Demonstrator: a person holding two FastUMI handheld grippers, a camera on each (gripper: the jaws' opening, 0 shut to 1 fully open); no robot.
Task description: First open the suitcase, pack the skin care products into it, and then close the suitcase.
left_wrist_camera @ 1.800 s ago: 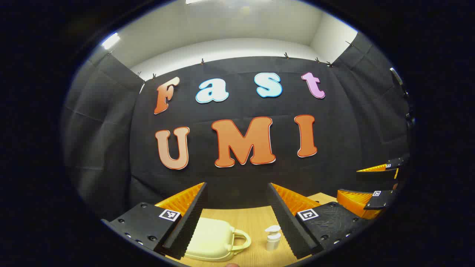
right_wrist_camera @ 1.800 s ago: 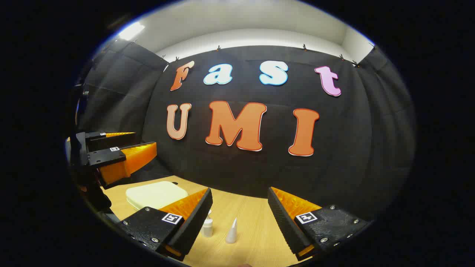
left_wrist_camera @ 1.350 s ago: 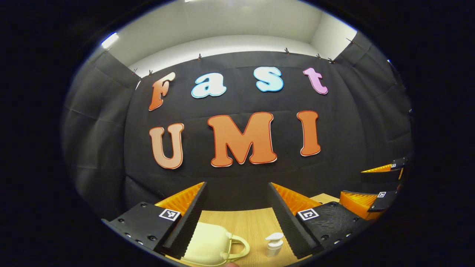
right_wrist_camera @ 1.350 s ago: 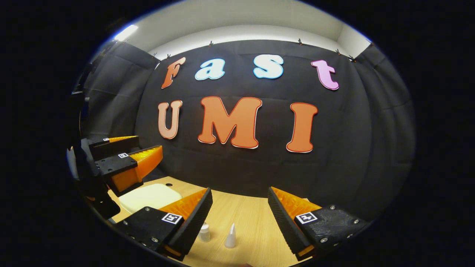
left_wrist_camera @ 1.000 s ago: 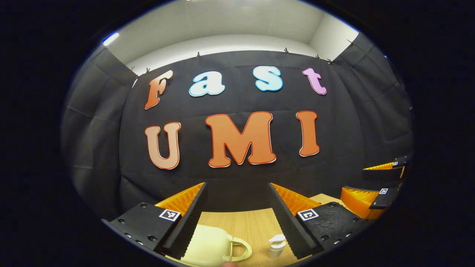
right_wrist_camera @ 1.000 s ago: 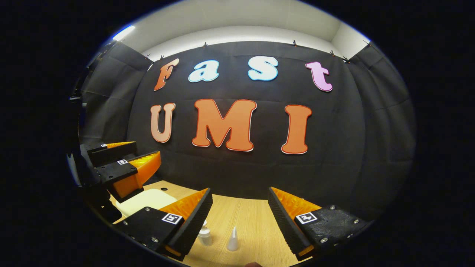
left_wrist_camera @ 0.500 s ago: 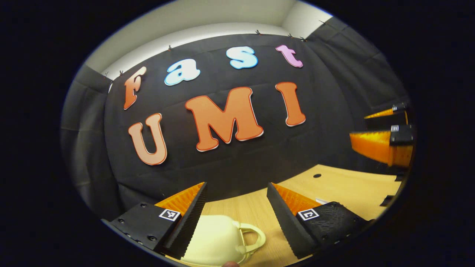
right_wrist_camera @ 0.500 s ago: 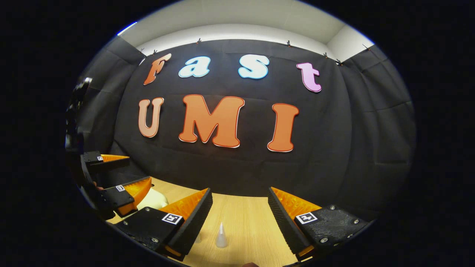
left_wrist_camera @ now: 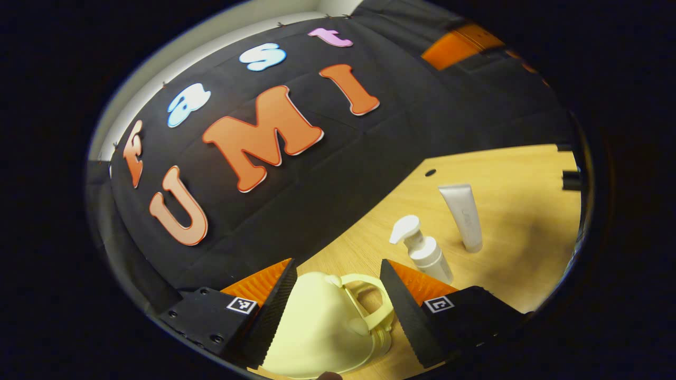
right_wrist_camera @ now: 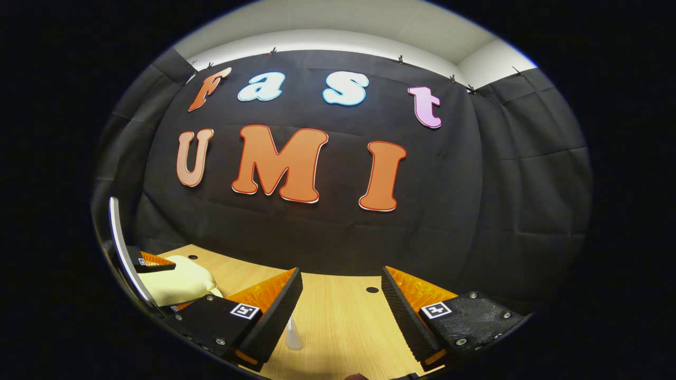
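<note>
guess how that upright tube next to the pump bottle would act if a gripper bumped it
The tube stands on its narrow cap end on the wooden table, tall and slim, so it would probably tip easily. It looks like soft plastic, likely light and squashy under the fingers. The pump bottle stands close by and might get knocked too.

Left gripper [left_wrist_camera: 338,295] has rolled and dropped toward the suitcase [left_wrist_camera: 322,330], whose shell and handle now sit between its spread fingers. A pump bottle [left_wrist_camera: 422,248] and a tube [left_wrist_camera: 463,214] have come into sight on the tabletop [left_wrist_camera: 523,211]. In the right gripper view the suitcase [right_wrist_camera: 177,285] has slid to the left edge.
</note>
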